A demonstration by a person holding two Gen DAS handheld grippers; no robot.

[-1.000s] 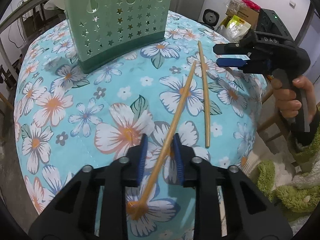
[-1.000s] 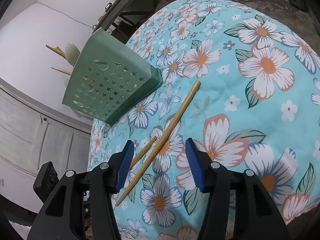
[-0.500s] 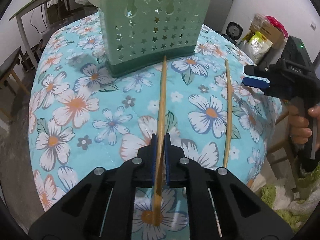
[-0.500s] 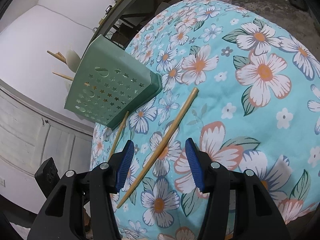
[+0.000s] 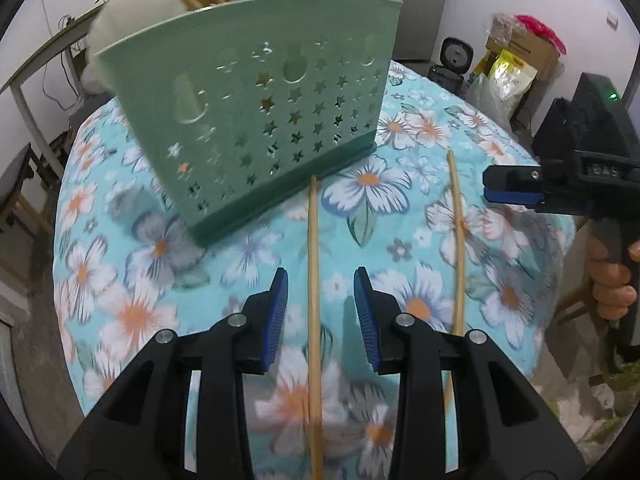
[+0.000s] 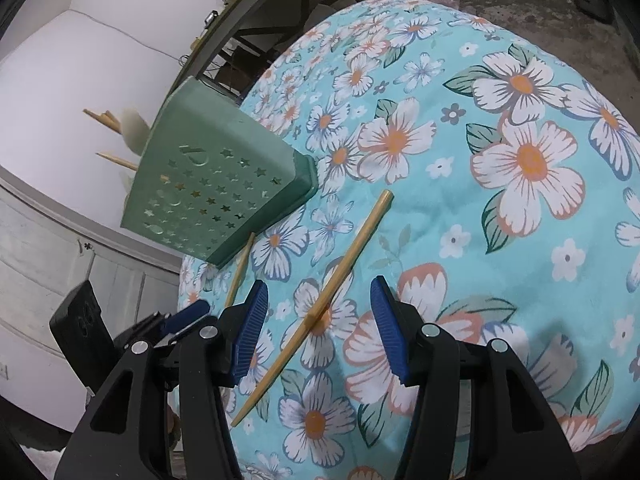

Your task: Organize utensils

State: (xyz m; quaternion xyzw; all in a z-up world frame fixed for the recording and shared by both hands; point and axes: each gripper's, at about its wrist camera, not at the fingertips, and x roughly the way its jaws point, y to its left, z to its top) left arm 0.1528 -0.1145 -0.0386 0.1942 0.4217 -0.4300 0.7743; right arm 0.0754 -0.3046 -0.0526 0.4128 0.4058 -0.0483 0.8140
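Two long wooden chopsticks lie on the turquoise flowered tablecloth (image 5: 120, 216), near each other and almost parallel. The first chopstick (image 5: 313, 280) passes between the spread blue pads of the left gripper (image 5: 320, 280) without touching them, and its far end reaches the base of the green plastic basket with star-shaped holes (image 5: 256, 120), where other wooden utensils already stand. The second chopstick (image 6: 320, 304) lies between the wide-spread fingers of the right gripper (image 6: 318, 294), which holds nothing.

chopsticks (image 5: 313, 264) before holder (image 5: 256, 120), on tablecloth (image 5: 120, 280)
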